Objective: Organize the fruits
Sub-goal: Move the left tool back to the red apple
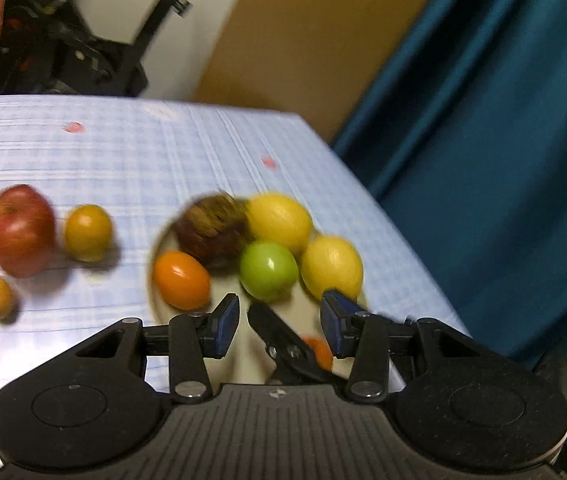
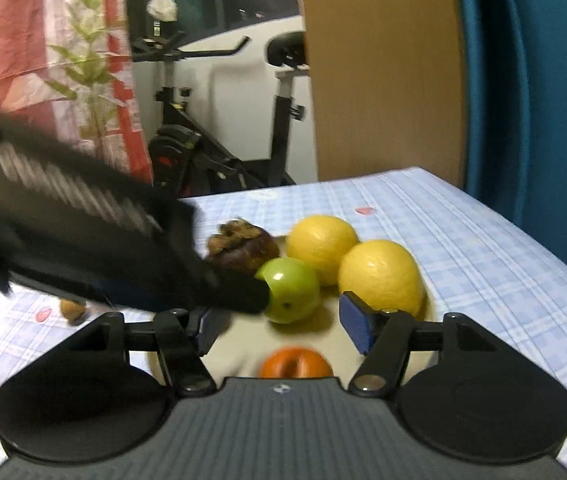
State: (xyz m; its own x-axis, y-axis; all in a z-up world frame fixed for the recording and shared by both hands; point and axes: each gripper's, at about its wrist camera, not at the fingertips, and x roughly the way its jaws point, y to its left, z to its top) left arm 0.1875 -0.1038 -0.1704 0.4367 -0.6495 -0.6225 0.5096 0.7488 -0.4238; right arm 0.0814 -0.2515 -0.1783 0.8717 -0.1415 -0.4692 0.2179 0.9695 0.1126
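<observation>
**Fruit on the plate**

Both my claws hang wide apart, holding nothing: left gripper (image 1: 279,322), right gripper (image 2: 279,330). Under them, the plate (image 1: 159,248) holds two lemons (image 1: 279,222), a green apple (image 1: 268,270) and an orange fruit (image 1: 181,280). Beside it on the tablecloth (image 1: 123,160) sits a red apple (image 1: 19,230).

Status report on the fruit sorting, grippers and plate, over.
Left gripper and right gripper: jaws open, empty, over plate. Lemons, green fruit plated; red apple on cloth. Grippers crowd each other.
</observation>
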